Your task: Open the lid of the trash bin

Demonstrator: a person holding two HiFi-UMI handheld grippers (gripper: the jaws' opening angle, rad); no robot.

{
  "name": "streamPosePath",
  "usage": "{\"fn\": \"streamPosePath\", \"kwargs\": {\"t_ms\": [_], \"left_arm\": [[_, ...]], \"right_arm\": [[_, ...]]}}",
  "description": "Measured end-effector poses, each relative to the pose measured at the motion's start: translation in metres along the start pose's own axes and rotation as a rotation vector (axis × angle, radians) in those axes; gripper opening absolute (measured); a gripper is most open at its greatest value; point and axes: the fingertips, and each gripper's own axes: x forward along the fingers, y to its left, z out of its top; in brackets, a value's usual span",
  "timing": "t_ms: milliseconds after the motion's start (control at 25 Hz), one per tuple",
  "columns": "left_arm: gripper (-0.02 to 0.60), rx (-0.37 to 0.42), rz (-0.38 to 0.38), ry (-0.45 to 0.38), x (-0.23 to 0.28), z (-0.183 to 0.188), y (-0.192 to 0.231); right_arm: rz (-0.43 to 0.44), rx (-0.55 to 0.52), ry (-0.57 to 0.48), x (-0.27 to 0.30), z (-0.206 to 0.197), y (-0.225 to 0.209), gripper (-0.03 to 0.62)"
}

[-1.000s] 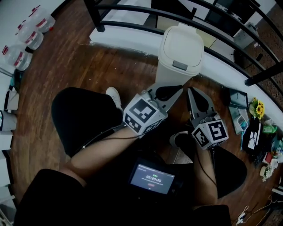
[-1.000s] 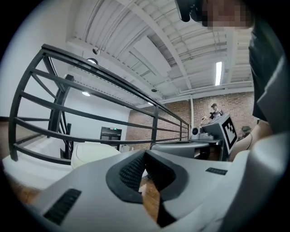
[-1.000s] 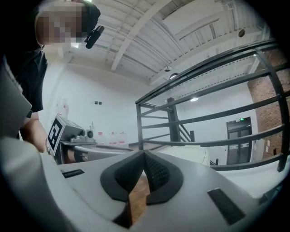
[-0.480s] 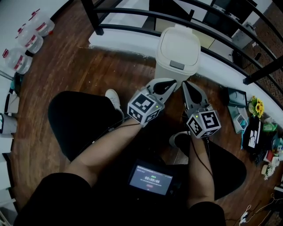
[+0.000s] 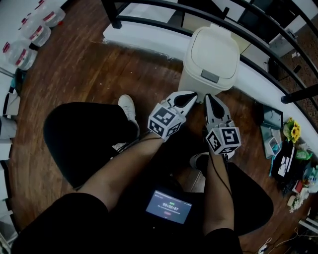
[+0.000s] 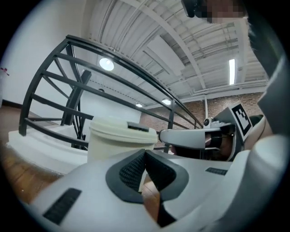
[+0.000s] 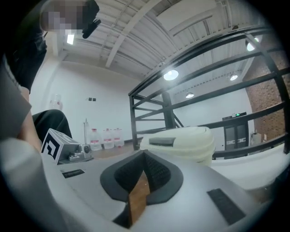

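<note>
We have both claws low over the wooden floor, side by side and just in front of the cream trash bin. The left claw has its jaws pressed together at the tips, with nothing between them. Only floor shows through the small wedge behind the pads. The right claw is the same, tips meeting and empty. The two claws are close to each other but apart, and both point toward the lower front of the bin. From here we cannot tell whether either one touches it.

The bin stands upright against the white ledge below the black railing. Its lid lies flat and closed, with the grey push tab on the front edge facing us. A white shoe rests on the floor to the left of the claws. Water bottles stand well off to the far left. A small lit screen sits below our arms.
</note>
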Motion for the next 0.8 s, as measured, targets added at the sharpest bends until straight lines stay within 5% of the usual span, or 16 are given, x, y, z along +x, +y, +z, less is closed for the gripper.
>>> {"fn": "streamPosePath", "kwargs": {"t_ms": [800], "left_arm": [[0.021,-0.08,0.039,0.276,0.074,-0.187,0.086]], "right_arm": [[-0.036,0.174,0.151,0.073,-0.163,-0.07,0.006]]}}
